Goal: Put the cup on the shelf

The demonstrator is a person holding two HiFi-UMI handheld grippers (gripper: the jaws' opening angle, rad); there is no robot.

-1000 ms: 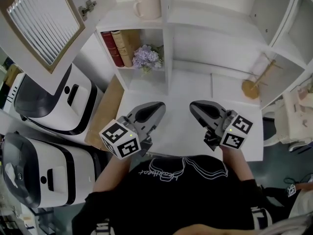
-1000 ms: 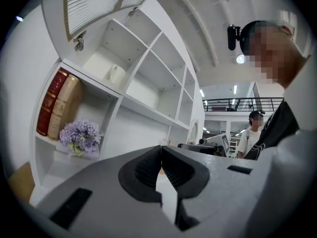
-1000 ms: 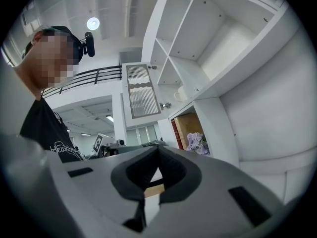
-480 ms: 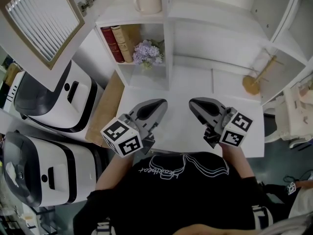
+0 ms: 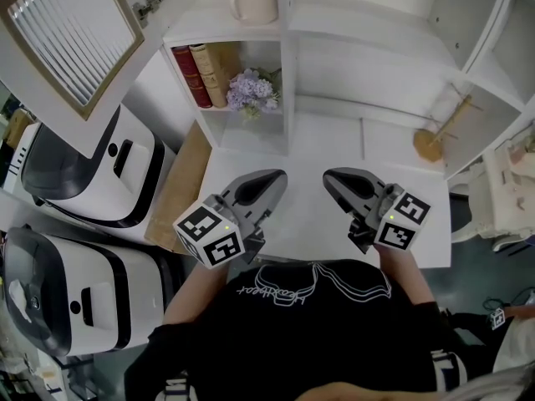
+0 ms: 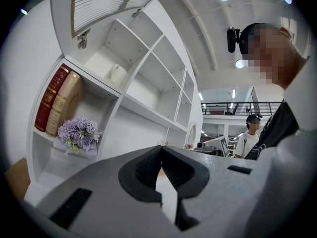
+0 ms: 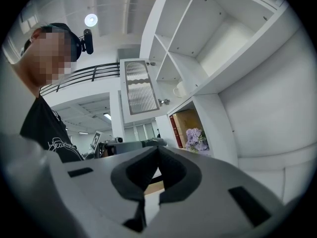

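Observation:
A cream cup [image 5: 254,0] stands upright on the white shelf [image 5: 219,28] at the top, above the books; it shows small in the left gripper view as the cup [image 6: 117,74] and in the right gripper view as the cup [image 7: 180,89]. My left gripper [image 5: 269,180] hovers low over the white table, shut and empty, its tips meeting in the left gripper view, gripper [image 6: 160,148]. My right gripper [image 5: 334,178] hangs beside it, also shut with nothing held, gripper [image 7: 157,149]. Both are far below the cup.
Two books [image 5: 197,75] and purple flowers [image 5: 251,91] fill the compartment under the cup. A wooden stand [image 5: 434,141] sits at the table's right. An open cabinet door [image 5: 71,30] hangs upper left. White appliances [image 5: 92,174] stand left of the table [image 5: 334,149].
The head view shifted slightly, so the shelf sits a little higher in frame. Both grippers stay almost where they were, still together.

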